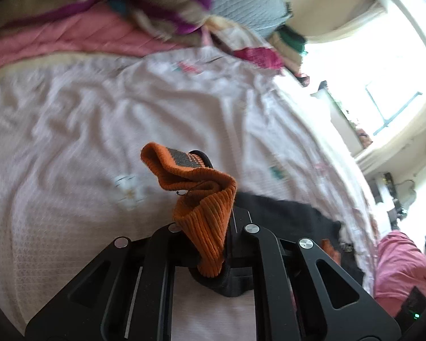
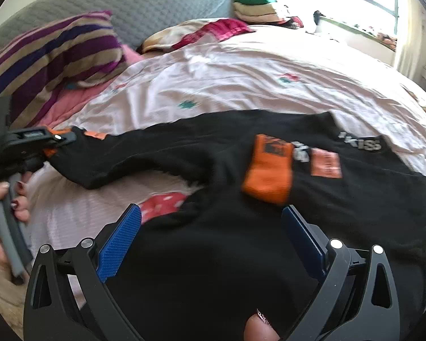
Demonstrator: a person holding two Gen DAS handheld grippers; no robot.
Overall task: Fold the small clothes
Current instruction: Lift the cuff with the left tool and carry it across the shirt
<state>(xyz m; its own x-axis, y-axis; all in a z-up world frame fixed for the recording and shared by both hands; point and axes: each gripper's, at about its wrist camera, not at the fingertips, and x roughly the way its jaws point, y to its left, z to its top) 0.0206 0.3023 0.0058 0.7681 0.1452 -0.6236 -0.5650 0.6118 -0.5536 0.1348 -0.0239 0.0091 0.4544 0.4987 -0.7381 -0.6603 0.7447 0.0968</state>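
Two grippers are working one black garment (image 2: 213, 227), a small sweatshirt with orange trim that is lying spread across the pale bedsheet (image 2: 241, 71) so I can fold it flat. On the far left, my left gripper (image 2: 62, 137) is pinching the ribbed orange cuff (image 1: 204, 213) of the left sleeve (image 2: 122, 156); its jaws are clamped tight on that knit, and in the left wrist view the cuff is bunching up out of the closed fingers. I am holding the sleeve by its end, I judge, because that lets me carry it across the body in one sweep. My hand (image 2: 2, 213) is squeezing the grey trigger at the left edge.

Moving right, my right gripper (image 2: 210, 241) is hovering just over the near body of the garment with its blue pads (image 2: 119, 241) standing wide apart and nothing between them, probably ready to pin or grasp the cloth. Further right, the other orange cuff (image 2: 269, 170) is already lying folded onto the chest. Beside it is an orange patch (image 2: 325, 162) whose print is too blurred to read, and on the far right, silver lettering (image 2: 360, 141) is showing what looks like "KISS", seen upside down.
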